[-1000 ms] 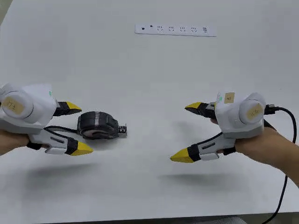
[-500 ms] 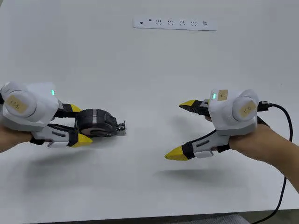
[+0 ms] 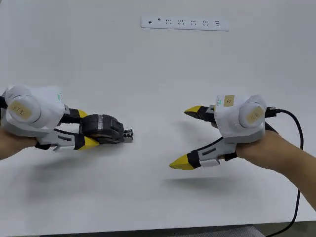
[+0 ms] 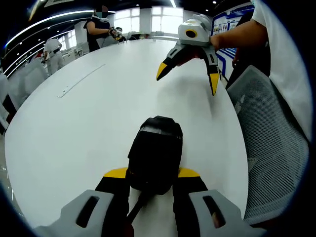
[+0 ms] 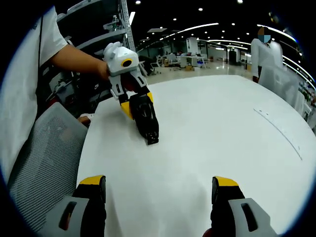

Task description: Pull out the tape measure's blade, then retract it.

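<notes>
A black tape measure lies on the white table, its blade hook pointing right. My left gripper is shut on its case, the yellow tips pressed against both sides; the case rises between the tips in the left gripper view. My right gripper hovers open to the right, well apart from the tape, tips pointing left. From the right gripper view the tape measure sits ahead, held by the left gripper, between my own wide-apart fingertips.
A white power strip lies at the far side of the table. A black cable trails from the right gripper past the table's front right edge. A mesh chair stands beside the table. People stand in the far background.
The left gripper has closed onto the tape measure's case, which it only straddled a second ago. The right gripper has drifted left, toward the tape.
</notes>
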Demonstrator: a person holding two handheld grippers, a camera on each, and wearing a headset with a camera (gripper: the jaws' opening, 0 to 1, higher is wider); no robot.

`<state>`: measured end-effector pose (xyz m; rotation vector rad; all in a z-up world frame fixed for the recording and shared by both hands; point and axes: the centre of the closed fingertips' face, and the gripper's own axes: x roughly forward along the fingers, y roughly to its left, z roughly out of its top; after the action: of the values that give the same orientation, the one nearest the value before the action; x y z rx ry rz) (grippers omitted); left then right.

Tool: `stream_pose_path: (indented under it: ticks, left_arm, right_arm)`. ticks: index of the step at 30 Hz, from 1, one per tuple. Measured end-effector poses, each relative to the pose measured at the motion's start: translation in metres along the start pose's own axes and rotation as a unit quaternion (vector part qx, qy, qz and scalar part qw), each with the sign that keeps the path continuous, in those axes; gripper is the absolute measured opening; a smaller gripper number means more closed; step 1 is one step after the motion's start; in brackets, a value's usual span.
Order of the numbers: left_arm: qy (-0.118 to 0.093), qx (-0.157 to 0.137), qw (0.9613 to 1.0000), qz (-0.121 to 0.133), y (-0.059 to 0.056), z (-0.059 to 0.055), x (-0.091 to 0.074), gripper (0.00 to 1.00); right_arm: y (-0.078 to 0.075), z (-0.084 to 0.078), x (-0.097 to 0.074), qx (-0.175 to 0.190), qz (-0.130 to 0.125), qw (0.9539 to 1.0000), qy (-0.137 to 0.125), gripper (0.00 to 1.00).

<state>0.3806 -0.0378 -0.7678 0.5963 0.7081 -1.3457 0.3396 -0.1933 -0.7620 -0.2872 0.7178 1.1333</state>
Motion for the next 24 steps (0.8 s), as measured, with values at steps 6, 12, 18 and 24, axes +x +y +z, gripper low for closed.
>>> stream_pose_path:
  ticks: [6,12,18,24]
  left_arm:
    - [0.007,0.015,0.9999,0.001,-0.001,-0.001,0.001,0.28]
    - [0.008,0.022,0.9997,0.002,0.000,-0.001,0.001,0.27]
    - [0.008,0.023,0.9997,0.000,0.000,-0.001,0.001,0.27]
    - [0.008,0.022,0.9997,0.000,0.000,-0.001,0.001,0.27]
  right_arm:
    - [-0.001,0.009,0.013,-0.024,-0.001,0.9996,-0.011,0.83]
    - [-0.002,0.021,0.031,-0.043,0.000,0.9988,-0.025,0.79]
    - [0.002,0.029,0.053,-0.059,0.012,0.9976,-0.033,0.68]
    - [0.007,0.033,0.067,-0.065,0.026,0.9969,-0.038,0.59]
